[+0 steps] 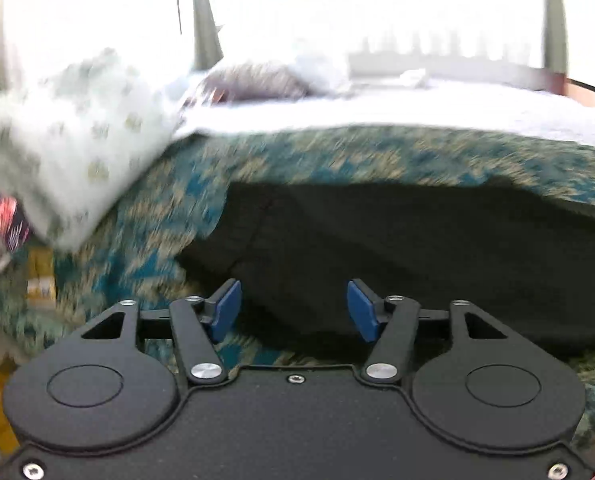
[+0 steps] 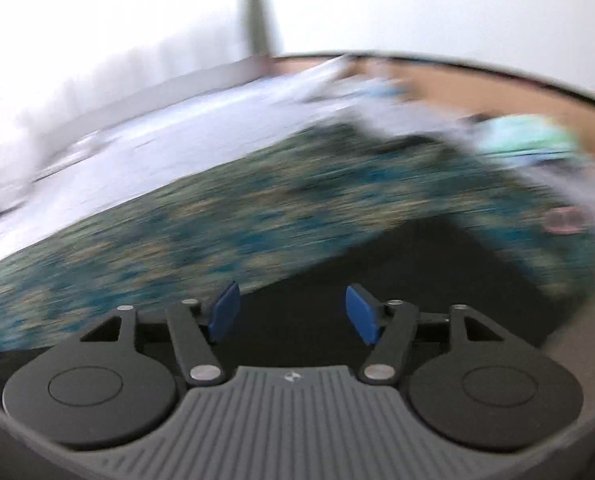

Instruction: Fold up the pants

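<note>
Dark pants [image 1: 417, 248] lie spread on a teal and beige patterned bedspread [image 1: 337, 152]. My left gripper [image 1: 294, 310] is open with its blue pads wide apart, just above the near edge of the pants, holding nothing. In the right wrist view the pants [image 2: 437, 280] show as a dark patch on the bedspread [image 2: 217, 220], and my right gripper [image 2: 293, 312] is open and empty over their near edge. Both views are blurred by motion.
A white patterned pillow [image 1: 65, 148] lies at the left of the bed. A white sheet [image 1: 417, 108] covers the far part, with a bundle of grey cloth [image 1: 253, 80] behind. Light-coloured cloths [image 2: 529, 136] lie at the far right by a wooden headboard [image 2: 477, 84].
</note>
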Demonstrator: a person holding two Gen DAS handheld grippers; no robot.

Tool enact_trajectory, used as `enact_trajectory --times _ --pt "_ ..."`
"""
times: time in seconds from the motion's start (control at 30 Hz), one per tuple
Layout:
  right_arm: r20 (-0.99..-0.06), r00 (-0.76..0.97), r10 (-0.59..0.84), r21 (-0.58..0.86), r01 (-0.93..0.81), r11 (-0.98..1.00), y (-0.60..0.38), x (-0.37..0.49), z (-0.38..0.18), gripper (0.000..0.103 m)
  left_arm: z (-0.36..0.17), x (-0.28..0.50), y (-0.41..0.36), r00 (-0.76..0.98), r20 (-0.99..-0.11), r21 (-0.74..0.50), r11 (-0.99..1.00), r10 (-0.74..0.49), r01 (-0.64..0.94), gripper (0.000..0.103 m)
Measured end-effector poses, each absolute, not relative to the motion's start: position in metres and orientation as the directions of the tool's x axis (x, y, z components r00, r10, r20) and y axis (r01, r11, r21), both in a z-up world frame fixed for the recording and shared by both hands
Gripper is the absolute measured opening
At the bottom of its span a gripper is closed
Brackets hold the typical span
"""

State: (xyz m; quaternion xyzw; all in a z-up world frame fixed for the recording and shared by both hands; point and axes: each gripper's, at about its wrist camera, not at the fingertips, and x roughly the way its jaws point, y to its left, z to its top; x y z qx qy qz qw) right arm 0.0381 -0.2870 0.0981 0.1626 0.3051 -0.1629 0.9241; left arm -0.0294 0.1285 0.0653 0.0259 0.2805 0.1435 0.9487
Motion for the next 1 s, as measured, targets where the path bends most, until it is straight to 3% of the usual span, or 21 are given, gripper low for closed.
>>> enact_trajectory --times 0.1,0.17,0.23,0.27,0.4,0.53,0.67,0.73,0.83,1.0 --pt "-0.649 0.761 0.009 0.283 0.231 0.931 -0.232 0.084 0.096 0.076 0.067 -0.025 0.11 0.842 -0.515 0.071 0.987 0.158 -0.141 0.062" --pt "-0.668 0.735 0.113 0.306 0.132 0.943 -0.192 0.112 0.09 0.076 0.06 -0.017 0.098 0.85 -0.521 0.019 0.996 0.082 -0.085 0.056" --pt "-0.688 0.705 0.172 0.283 0.042 0.958 -0.148 0.137 0.084 0.076 0.049 -0.007 0.086 0.847 -0.531 -0.015 0.999 0.023 -0.036 0.026" --pt "-0.697 0.693 0.187 0.266 0.007 0.964 -0.129 0.147 0.081 0.076 0.043 -0.003 0.081 0.84 -0.542 -0.022 0.999 0.007 -0.023 0.021" --pt "-0.717 0.657 0.233 0.209 -0.116 0.971 -0.061 0.181 0.068 0.077 0.013 0.012 0.072 0.796 -0.605 -0.048 0.999 -0.024 -0.006 0.021" --pt "-0.738 0.615 0.278 0.212 -0.179 0.961 -0.019 0.208 0.054 0.077 0.001 0.003 0.065 0.83 -0.557 0.008 1.0 -0.001 0.007 0.021" --pt "-0.779 0.565 0.271 0.171 -0.225 0.959 0.01 0.225 0.033 0.076 -0.005 0.003 0.069 0.836 -0.548 -0.021 1.0 -0.024 0.016 0.021" --pt "-0.797 0.528 0.293 0.191 -0.239 0.952 0.016 0.227 0.022 0.031 -0.006 0.002 0.072 0.837 -0.546 -0.037 0.999 -0.034 0.017 0.021" --pt "-0.765 0.576 0.287 0.164 -0.257 0.952 0.023 0.221 0.025 0.014 -0.007 0.0 0.072 0.841 -0.54 -0.037 0.999 -0.034 0.017 0.021" --pt "-0.691 0.684 0.234 0.175 -0.155 0.972 0.015 0.229 0.033 0.008 -0.007 -0.006 0.073 0.843 -0.536 -0.045 0.999 -0.04 0.019 0.021"
